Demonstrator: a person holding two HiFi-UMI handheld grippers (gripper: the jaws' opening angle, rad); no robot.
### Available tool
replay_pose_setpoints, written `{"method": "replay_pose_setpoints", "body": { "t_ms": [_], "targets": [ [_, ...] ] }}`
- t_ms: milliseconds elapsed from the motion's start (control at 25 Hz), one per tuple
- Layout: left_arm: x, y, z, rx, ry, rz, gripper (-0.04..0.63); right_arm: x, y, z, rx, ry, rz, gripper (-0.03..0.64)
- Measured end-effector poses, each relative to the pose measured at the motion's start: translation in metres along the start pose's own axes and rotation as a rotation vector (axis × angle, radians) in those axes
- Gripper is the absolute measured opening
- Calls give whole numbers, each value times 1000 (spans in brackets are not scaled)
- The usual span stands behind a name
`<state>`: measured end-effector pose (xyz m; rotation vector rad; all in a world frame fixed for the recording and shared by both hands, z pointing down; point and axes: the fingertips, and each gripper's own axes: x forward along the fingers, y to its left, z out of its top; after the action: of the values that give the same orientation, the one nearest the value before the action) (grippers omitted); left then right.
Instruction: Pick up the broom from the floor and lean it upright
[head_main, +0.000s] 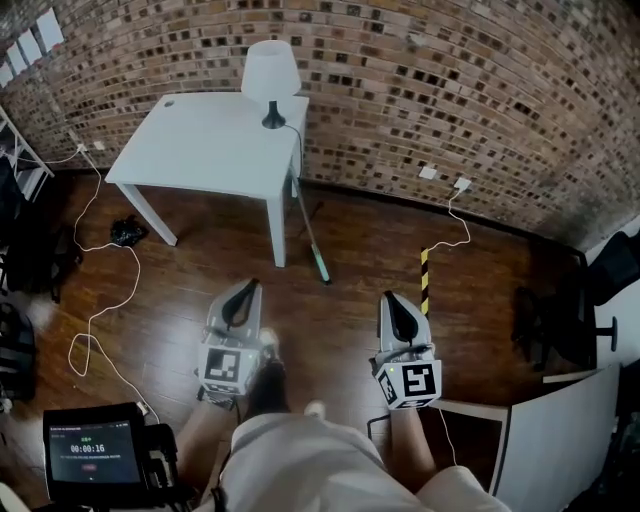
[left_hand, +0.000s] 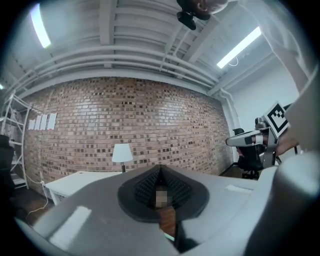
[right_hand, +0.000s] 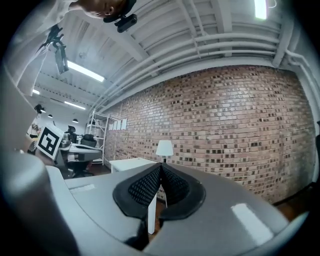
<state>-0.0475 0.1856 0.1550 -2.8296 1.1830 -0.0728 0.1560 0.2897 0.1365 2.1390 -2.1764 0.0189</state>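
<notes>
Looks down past pale shorts and a small timer screen at lower left. Holds the left gripper and the right gripper side by side, level above the dark wood floor, with marker cubes facing up. Shows both claws pinched fully closed, ribbed pads tip to tip, nothing between them. Beyond the claws, on the boards: a trailing white cable to the left, a strip of yellow-and-black tape to the right. Farther on, finds the broom standing tilted against the front leg of the white table, teal head down on the floor, well apart from both grippers. Ends at a white lamp on the tabletop and the brick wall behind.
</notes>
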Motion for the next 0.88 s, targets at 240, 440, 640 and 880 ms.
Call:
{"method": "replay_pose_setpoints", "body": {
  "t_ms": [240,440,640,880],
  "targets": [
    [-88,-56,17,14,9,26,0,-92,11,-1,50,7,8,11],
    [-98,-71,24,14,4,11,0,-110,10,4,85,-17,3,11],
    [-104,-69,29,37,7,4,0,-117,19,7,75,-24,-30,11],
    [-101,-48,27,37,3,16,0,-100,30,6,50,-23,-40,9]
  ]
}}
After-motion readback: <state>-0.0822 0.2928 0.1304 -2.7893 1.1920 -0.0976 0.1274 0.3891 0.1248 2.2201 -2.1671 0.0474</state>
